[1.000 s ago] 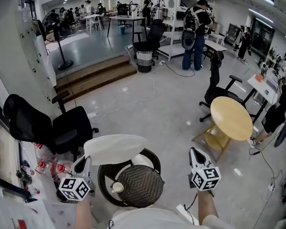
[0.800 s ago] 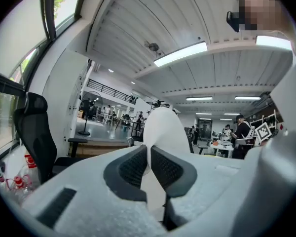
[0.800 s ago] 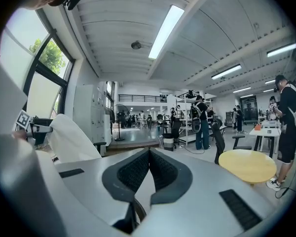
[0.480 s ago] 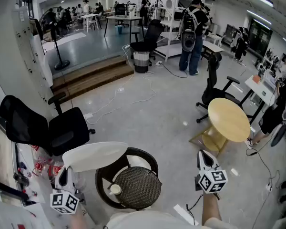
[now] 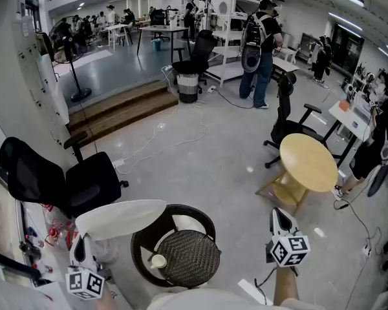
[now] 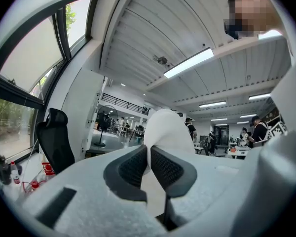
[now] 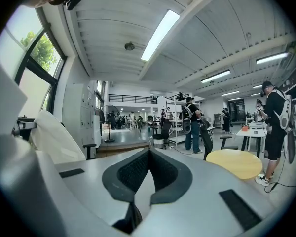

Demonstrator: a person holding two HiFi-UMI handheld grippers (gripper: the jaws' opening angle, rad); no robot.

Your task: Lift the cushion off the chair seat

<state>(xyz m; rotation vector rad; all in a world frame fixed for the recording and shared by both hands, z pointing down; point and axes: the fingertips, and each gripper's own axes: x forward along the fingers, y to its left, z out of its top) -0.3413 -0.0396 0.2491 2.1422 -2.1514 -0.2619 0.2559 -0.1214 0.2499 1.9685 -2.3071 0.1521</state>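
Observation:
The white cushion [image 5: 119, 217] hangs flat in the air, left of and above the round chair [image 5: 181, 210] with its dark woven seat [image 5: 189, 257]. My left gripper [image 5: 84, 239] is shut on the cushion's near edge; in the left gripper view the pale cushion [image 6: 165, 132] rises from between the closed jaws of the left gripper [image 6: 149, 154]. My right gripper [image 5: 278, 214] is to the right of the chair, shut and holding nothing. In the right gripper view the right gripper [image 7: 149, 157] points across the room, with the cushion [image 7: 54, 137] at the left edge.
A black office chair [image 5: 58, 179] stands at the left by the wall. A round wooden table [image 5: 309, 162] is at the right, with another office chair [image 5: 288, 118] behind it. A small pale cup-like thing [image 5: 158, 261] lies on the chair. Cables and steps lie farther off; people stand at the back.
The left gripper has carried the cushion leftward, from over the chair seat to beside it. The right gripper has shifted slightly to the right.

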